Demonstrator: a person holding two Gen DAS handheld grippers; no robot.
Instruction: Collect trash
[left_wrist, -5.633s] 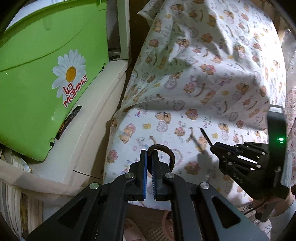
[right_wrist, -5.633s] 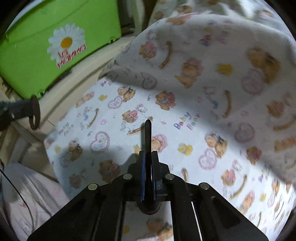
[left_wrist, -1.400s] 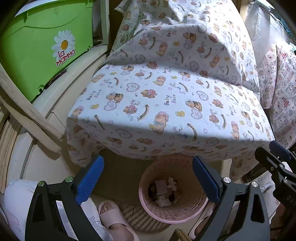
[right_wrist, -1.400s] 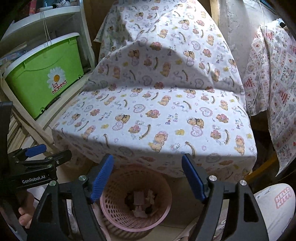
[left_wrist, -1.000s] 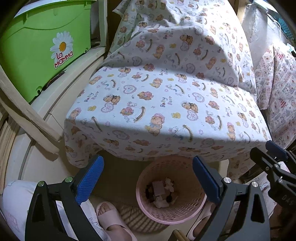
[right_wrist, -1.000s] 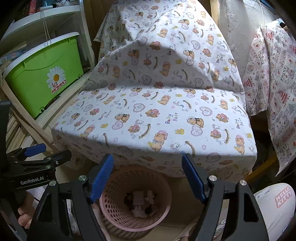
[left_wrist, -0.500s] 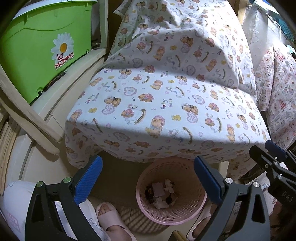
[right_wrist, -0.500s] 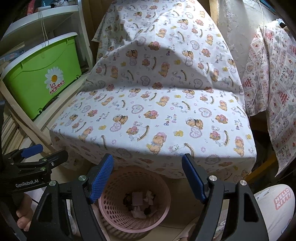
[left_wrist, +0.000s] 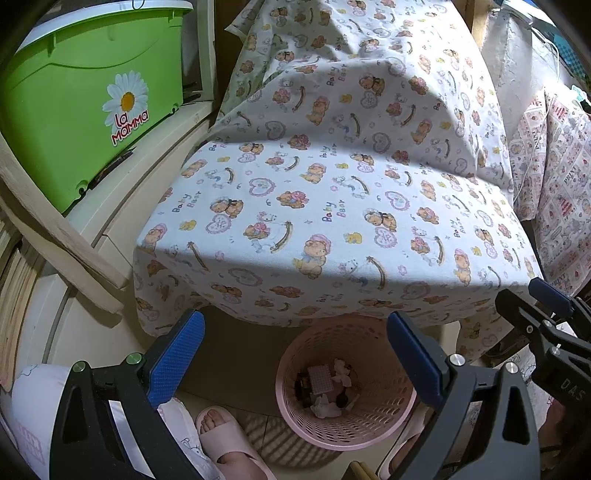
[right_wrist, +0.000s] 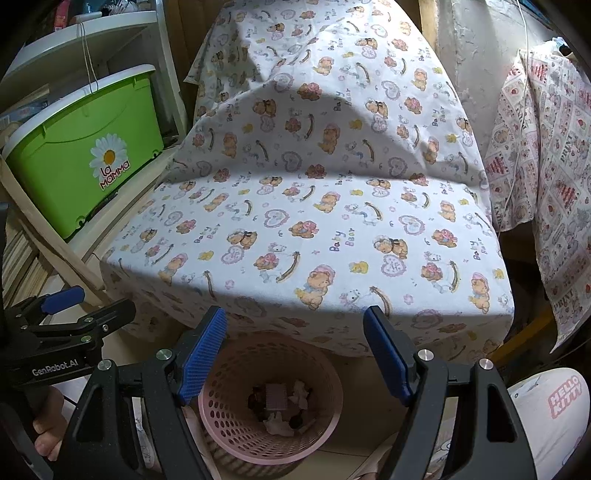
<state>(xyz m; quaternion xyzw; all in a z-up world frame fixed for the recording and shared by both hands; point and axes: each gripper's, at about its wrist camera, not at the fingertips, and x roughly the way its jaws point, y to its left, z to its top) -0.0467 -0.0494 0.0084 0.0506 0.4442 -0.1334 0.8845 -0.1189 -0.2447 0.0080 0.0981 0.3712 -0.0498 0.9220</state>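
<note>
Both claws, left claw (left_wrist: 295, 354) and right claw (right_wrist: 295, 350), gape released over the pink basket (left_wrist: 388, 413); only the left view shows a slippered foot (left_wrist: 221, 435).

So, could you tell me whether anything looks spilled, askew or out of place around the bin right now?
Nothing stands out. The pink bin stands upright on the floor with the scraps inside it, and none show on the floor around it. Both the left gripper and the right gripper are open and empty.
</note>
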